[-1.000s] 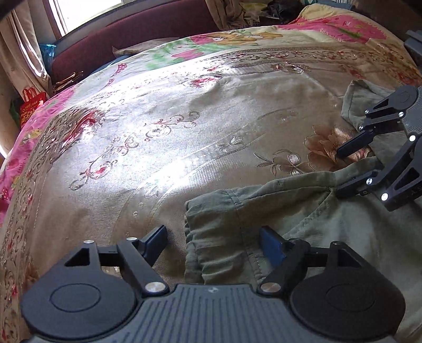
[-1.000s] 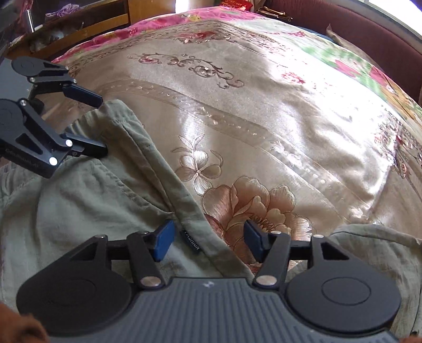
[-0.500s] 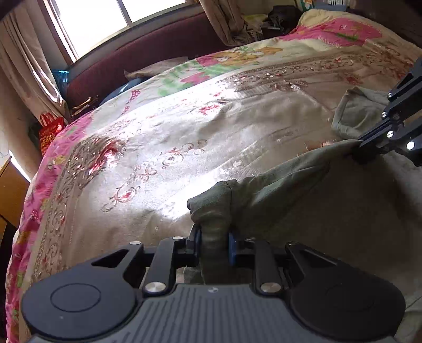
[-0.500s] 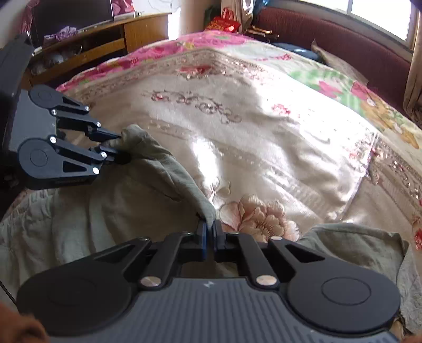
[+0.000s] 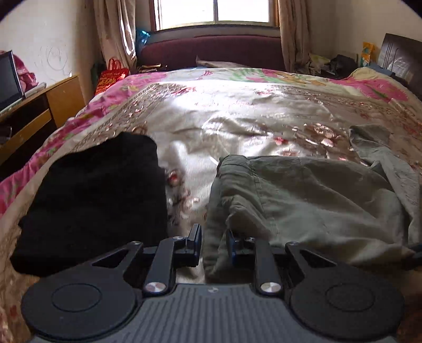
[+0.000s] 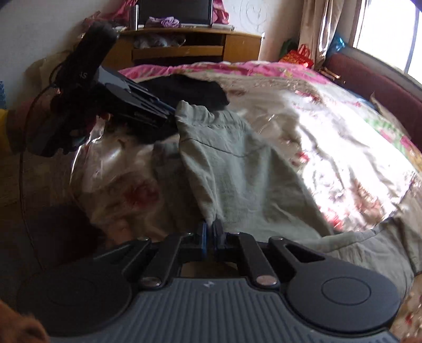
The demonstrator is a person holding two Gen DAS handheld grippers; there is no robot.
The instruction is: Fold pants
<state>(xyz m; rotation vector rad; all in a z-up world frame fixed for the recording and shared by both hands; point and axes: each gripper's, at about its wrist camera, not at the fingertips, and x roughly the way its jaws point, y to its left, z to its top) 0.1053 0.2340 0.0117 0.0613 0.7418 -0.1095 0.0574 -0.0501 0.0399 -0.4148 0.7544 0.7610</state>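
The left claw (image 5: 213, 244) has its two blue-padded fingers a little apart with a bunched edge of the olive-green pants (image 5: 303, 200) between them; the cloth fills the gap, so it is clamped on that fold. In the right wrist view the same left claw (image 6: 172, 116) shows from the side, its tips pinching a gathered corner of the pants (image 6: 237, 168) and holding it up off the bed. The right claw (image 6: 210, 234) has its fingers drawn nearly together, nipping a thin point of the pants' near edge between the blue pads (image 6: 202, 238). Between the two claws the cloth hangs in a slanted sheet, with a stitched seam running across it. The rest of the pants lies crumpled on the bedspread (image 5: 250, 116), a shiny beige cover with floral embroidery and a pink flowered border, and one further piece (image 5: 374, 142) of green cloth trails off to the right. Just to the left of the pants a folded black garment (image 5: 95, 195) lies on the same bed. Beyond the bed stand a dark red headboard (image 5: 211, 51) under a bright window (image 5: 213, 12), curtains, and a wooden desk (image 5: 37, 105) on the left side.
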